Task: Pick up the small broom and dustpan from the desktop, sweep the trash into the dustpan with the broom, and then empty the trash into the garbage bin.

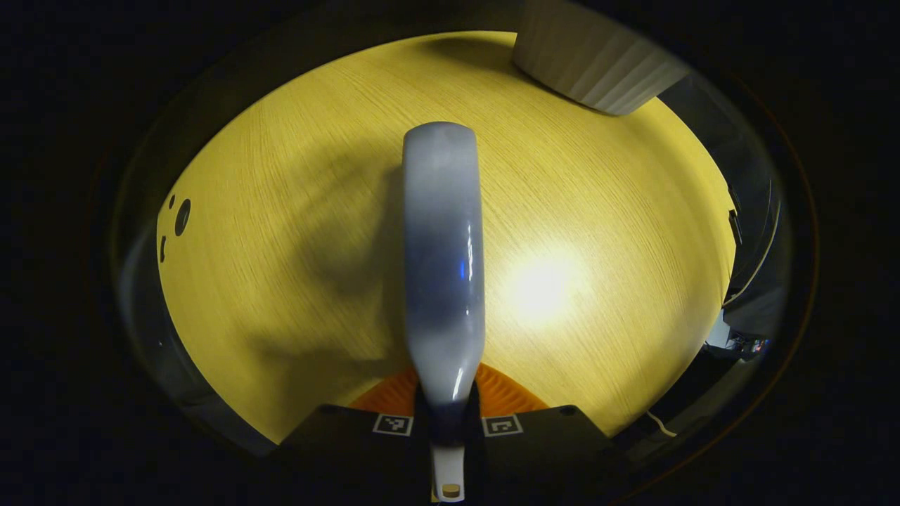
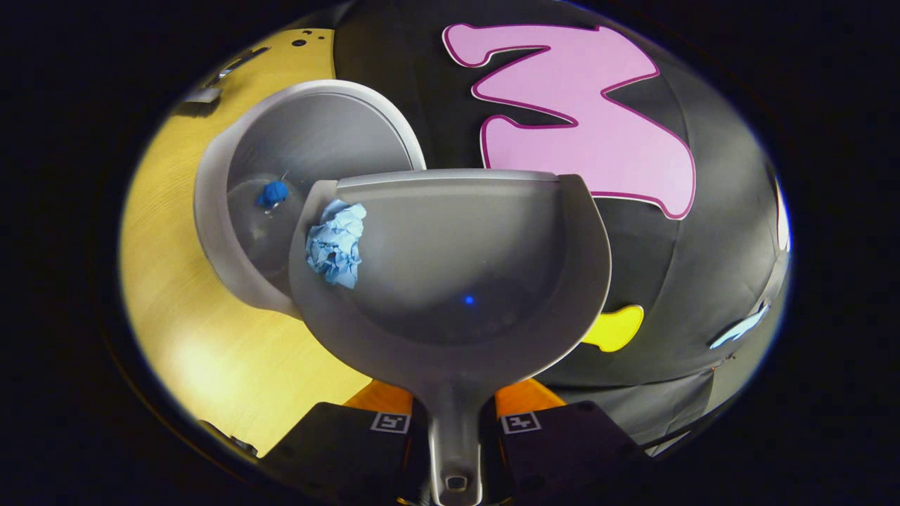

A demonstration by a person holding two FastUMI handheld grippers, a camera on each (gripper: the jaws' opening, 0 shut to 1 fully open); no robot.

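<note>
In the left gripper view my left gripper (image 1: 448, 422) is shut on the stem of the small grey broom (image 1: 443, 260), which points away over the yellow wooden desktop (image 1: 281, 232). In the right gripper view my right gripper (image 2: 453, 422) is shut on the handle of the grey dustpan (image 2: 478, 281). The pan is lifted and partly overlaps the rim of the grey garbage bin (image 2: 218, 211). A crumpled light-blue paper ball (image 2: 336, 242) rests against the pan's left wall. A small dark-blue scrap (image 2: 273, 193) lies at the bottom of the bin.
The bin's ribbed grey outside (image 1: 598, 63) shows at the far right of the desk in the left gripper view. Small holes (image 1: 181, 216) mark the desk's left edge. Behind the bin hangs the black booth wall (image 2: 703, 281). A metal object (image 2: 211, 88) lies at the desk's far corner.
</note>
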